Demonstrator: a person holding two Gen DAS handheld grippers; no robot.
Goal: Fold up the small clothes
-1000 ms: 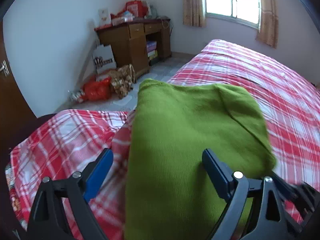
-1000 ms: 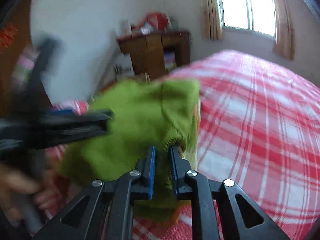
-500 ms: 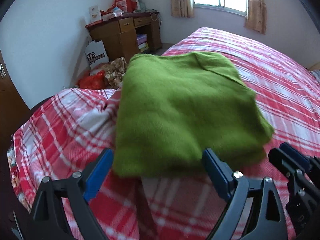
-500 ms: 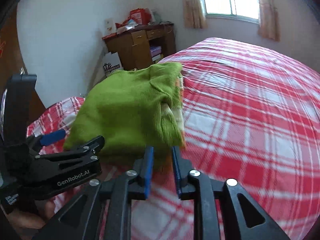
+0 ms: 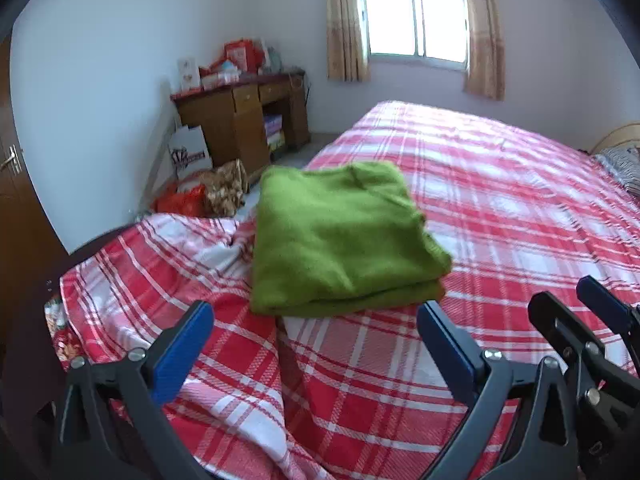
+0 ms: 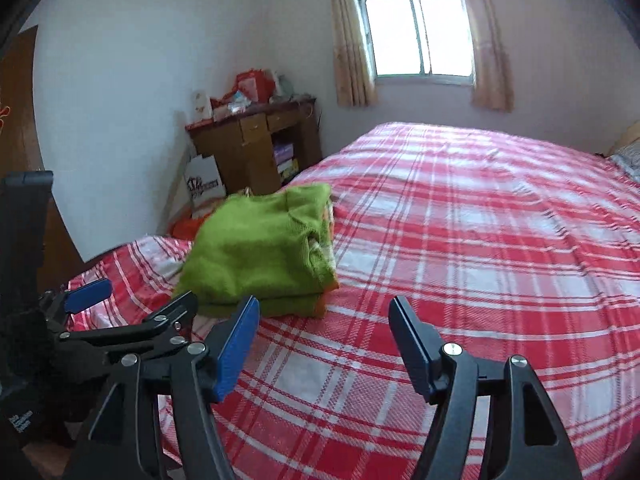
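Drawing clear of the folded green garment (image 5: pixel 340 240), which lay near the bed's (image 5: pixel 500 200) left edge, left gripper (image 5: pixel 316 344) gaped empty, right gripper (image 6: pixel 324 340) had just released; retreating straight back seemed wisest

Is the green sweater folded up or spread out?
Folded. The green sweater lies as a compact stack on the checked bedspread, doubled edges showing in front, both grippers clear of it.

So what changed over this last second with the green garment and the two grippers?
The right gripper let go of the folded green sweater; its jaws have just been opening, nothing between them. Both it and the open left gripper backed away. The sweater stays folded on the plaid bedsheet.
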